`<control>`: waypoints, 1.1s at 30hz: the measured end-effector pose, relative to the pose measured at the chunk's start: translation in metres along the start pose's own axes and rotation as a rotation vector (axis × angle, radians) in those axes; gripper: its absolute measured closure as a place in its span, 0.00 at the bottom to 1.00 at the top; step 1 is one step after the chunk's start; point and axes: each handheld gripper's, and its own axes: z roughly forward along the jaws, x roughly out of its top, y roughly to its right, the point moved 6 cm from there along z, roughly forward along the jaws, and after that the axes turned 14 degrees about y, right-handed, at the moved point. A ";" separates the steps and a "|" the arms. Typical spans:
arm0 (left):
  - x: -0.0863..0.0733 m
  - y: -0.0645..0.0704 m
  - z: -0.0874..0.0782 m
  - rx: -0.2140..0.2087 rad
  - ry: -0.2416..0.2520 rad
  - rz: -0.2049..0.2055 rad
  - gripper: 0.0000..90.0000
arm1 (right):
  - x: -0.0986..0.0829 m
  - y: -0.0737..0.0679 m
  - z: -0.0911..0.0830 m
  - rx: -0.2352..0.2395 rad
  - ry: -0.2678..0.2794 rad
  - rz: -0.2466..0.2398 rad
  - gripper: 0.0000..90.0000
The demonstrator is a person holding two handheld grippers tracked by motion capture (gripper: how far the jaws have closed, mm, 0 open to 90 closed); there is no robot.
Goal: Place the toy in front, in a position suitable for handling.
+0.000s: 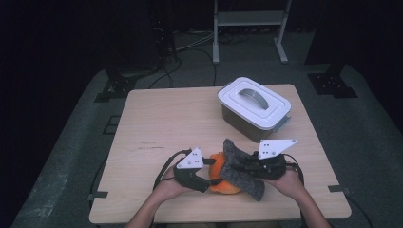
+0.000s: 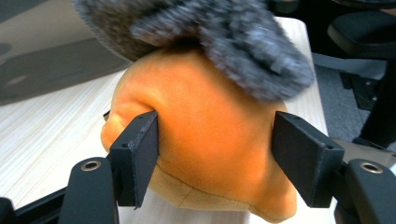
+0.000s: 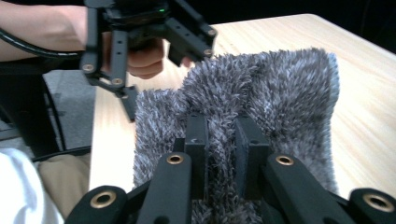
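An orange plush toy (image 1: 223, 186) lies near the table's front edge. A grey fuzzy cloth (image 1: 240, 166) is draped over its top and right side. My left gripper (image 1: 209, 183) comes at the plush from the left. In the left gripper view its jaws press both sides of the orange plush (image 2: 215, 130), with the grey cloth (image 2: 224, 32) above. My right gripper (image 1: 247, 167) comes from the right. In the right gripper view it (image 3: 222, 128) is shut on a fold of the grey cloth (image 3: 280, 79).
A grey box with a white handled lid (image 1: 254, 107) stands at the back right of the wooden table (image 1: 161, 123). The person's hands (image 1: 166, 189) hold the grippers at the front edge. Cables and a stand's legs lie on the floor beyond.
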 end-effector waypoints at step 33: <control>0.007 -0.002 -0.001 0.010 0.036 0.000 0.28 | -0.011 0.007 -0.005 0.016 -0.048 0.030 0.85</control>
